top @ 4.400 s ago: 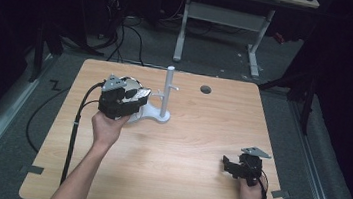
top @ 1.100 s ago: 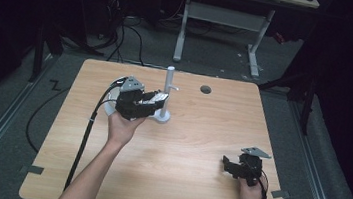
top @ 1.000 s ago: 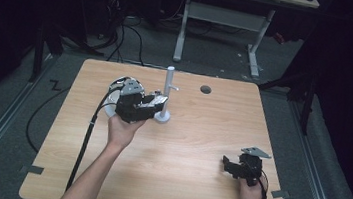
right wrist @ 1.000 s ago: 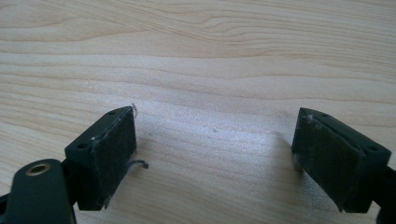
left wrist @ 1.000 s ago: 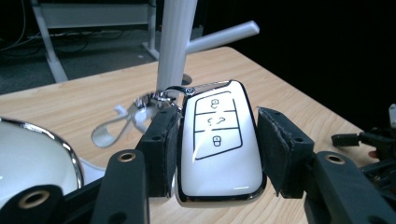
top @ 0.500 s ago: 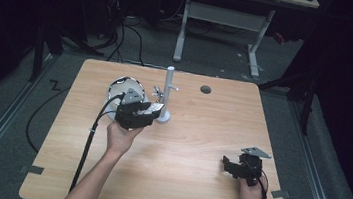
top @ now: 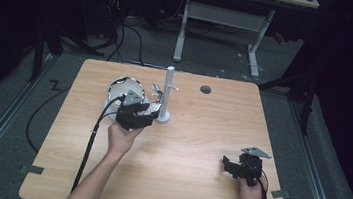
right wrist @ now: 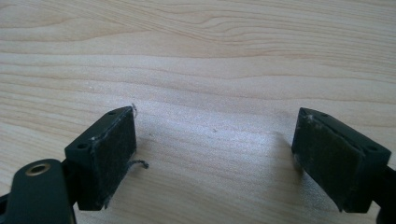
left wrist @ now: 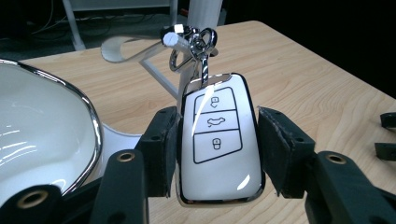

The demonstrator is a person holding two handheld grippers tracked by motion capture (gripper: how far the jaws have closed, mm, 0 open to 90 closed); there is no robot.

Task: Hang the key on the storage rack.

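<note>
My left gripper is shut on a white car key fob with three buttons, one pad on each long side. The fob's metal key ring hangs around a short peg of a white stand. In the high view, the left gripper sits just left of the stand's base, in front of a white bowl with a chrome rim. Near the table's front right, my right gripper rests on the table; its jaws are wide apart with bare wood between them.
The wooden table has a round cable hole at the back, right of the stand. The bowl lies close on the left of the left gripper's jaws. A cable trails from the left gripper toward the table's front edge.
The left gripper has sunk and come nearer the front with the key fob, uncovering the white bowl behind it. The right gripper has stayed where it was.
</note>
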